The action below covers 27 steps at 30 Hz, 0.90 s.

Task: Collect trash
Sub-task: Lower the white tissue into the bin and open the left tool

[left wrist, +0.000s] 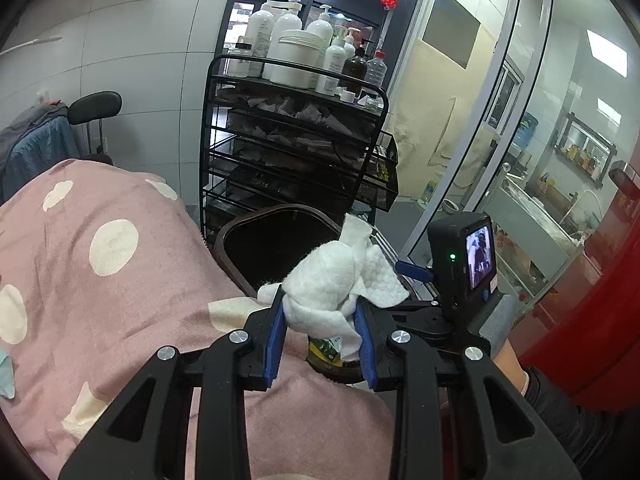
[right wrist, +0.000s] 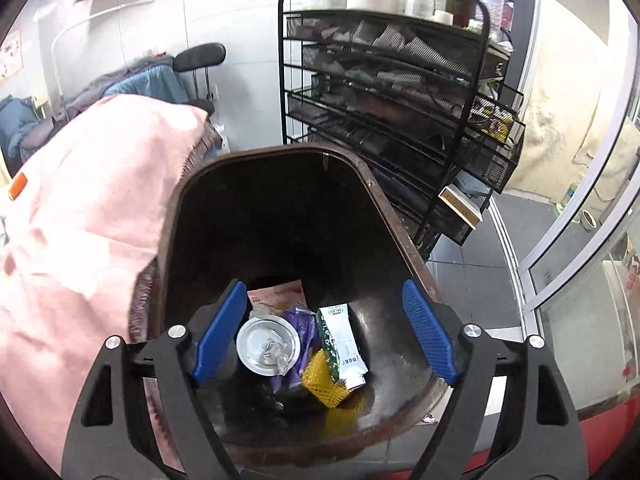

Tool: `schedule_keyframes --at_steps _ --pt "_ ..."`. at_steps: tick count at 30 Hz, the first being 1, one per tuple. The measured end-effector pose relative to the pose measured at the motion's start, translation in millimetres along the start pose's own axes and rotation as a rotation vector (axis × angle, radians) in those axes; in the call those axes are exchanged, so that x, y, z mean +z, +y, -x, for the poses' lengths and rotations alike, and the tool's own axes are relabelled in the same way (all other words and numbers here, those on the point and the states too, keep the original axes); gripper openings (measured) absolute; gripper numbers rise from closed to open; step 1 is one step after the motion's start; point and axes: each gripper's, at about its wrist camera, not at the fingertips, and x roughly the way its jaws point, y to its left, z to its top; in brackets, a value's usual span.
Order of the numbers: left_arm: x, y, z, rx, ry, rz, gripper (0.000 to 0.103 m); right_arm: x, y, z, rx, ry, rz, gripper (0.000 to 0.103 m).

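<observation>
Since my right fingers [right wrist: 324, 332] hang spread and empty over the brown bin [right wrist: 384, 208], can [right wrist: 267, 345] and carton [right wrist: 341, 344] lie inside; left fingers [left wrist: 322, 320] clamp the white wipe [left wrist: 340, 280] beside its rim, ready to drop.

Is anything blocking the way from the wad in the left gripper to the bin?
Nothing visible. The wad sits clamped in the left gripper, the bin just beyond, its mouth uncovered. The right gripper is open over the bin.
</observation>
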Motion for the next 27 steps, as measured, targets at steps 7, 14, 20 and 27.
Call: schedule_keyframes --at_steps 7,14,20,27 --pt "11.3 -11.5 -27.8 -0.048 0.04 -0.018 0.031 -12.3 -4.3 30.6 -0.005 -0.052 -0.044 0.088" --pt "19.7 -23.3 -68.7 -0.087 0.115 -0.034 0.031 -30.9 -19.0 51.3 -0.068 -0.07 -0.069 0.091" --pt "23.1 -34.2 -101.5 -0.108 0.174 -0.032 0.031 -44.1 -38.6 66.6 -0.089 -0.07 -0.116 0.091" --pt "18.9 -35.7 -126.7 -0.052 0.233 -0.039 0.038 -51.9 -47.6 75.4 -0.075 -0.073 -0.144 0.092"
